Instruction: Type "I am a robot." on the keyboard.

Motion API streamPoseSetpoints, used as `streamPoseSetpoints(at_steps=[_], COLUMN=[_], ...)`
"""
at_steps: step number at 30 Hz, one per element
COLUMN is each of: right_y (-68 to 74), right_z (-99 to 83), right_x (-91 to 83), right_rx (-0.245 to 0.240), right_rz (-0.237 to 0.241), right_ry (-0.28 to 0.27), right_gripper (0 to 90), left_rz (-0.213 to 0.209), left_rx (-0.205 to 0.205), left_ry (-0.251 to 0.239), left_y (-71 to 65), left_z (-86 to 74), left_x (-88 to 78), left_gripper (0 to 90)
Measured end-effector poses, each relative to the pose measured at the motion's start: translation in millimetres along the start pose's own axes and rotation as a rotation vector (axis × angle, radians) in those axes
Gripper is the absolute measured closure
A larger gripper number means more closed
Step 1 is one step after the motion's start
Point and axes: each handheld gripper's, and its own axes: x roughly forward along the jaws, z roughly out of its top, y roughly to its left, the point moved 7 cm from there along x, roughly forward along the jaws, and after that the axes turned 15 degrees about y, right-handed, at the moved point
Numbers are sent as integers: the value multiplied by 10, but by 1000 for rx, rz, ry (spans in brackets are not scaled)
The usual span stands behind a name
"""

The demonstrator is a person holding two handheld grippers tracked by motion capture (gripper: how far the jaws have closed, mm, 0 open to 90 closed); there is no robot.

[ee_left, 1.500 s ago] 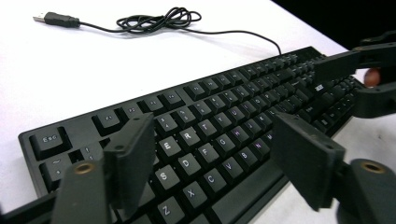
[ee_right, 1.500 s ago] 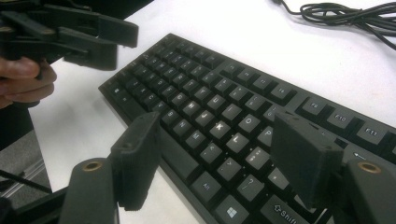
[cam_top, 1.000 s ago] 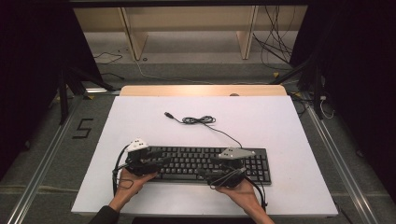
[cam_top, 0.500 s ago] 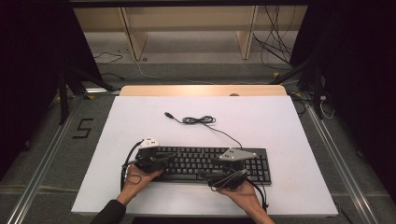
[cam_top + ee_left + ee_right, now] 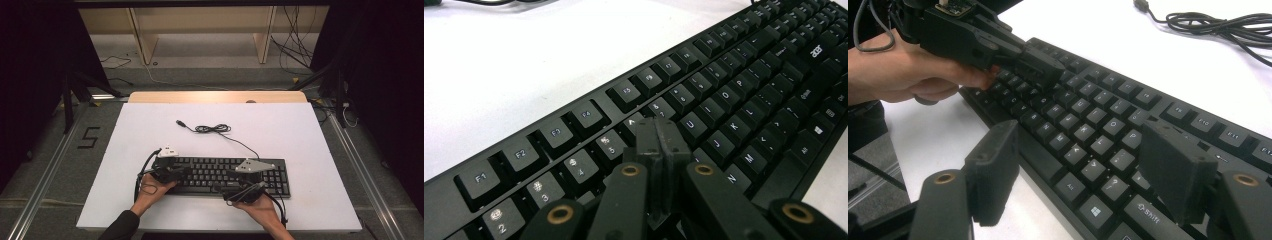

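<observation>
Jaws of the left gripper (image 5: 659,145) have just been closing and now meet, nothing between them, tips over the number row of the black plastic keyboard (image 5: 225,175) at the white table's (image 5: 280,130) near edge, having shifted rightward. Right gripper (image 5: 1088,180) jaws stand wide.

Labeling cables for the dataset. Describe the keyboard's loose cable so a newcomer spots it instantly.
Start at the white table and find the black keyboard near its front edge. The cable runs from the keyboard's back edge toward the table's middle, bunched in a small coil and ending in an unplugged connector. Unlike the gripper cables, it lies free on the white surface.
</observation>
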Motion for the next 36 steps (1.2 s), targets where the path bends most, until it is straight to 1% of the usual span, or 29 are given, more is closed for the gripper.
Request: streamPoseSetpoints(at_steps=[14,17,19,21,27,29,30,31,32,34,36], right_y=[-1,-2,0,-1,-8,-11,-14,-15,-17,-22,-28], right_z=[-6,-8,-7,-6,-7,-6,-6,-6,-7,-9,-10], right_x=[-6,-3,-4,-5,-7,-7,-5,-4,-1,3,9], right_rx=[-2,-1,-3,-3,0,0,0,1,2,2,5], right_rz=[-2,-1,-2,-2,-5,-5,-5,-5,-5,-5,-6], right_ry=[1,3,3,3,4,4,3,3,3,5,5], right_gripper=[335,335,335,335,335,335,335,335,335,335,336], left_rz=[7,8,3,5,7,4,2,-3,-11,-11,-24], left_rx=[-5,-3,-8,-2,-4,-12,-18,-15,-22,-21,-28], left_ry=[18,37,28,32,29,20,13,12,0,-13,-34], left_y=[14,15,20,21,18,18,21,25,19,21,15], left_z=[-9,-23,-27,-29,-29,-27,-24,-26,-20,-9,4], left_x=[26,44,58,57,54,44,40,29,10,-38,-85], left_gripper=[889,890,890,891,891,889,871,853,841,821,802])
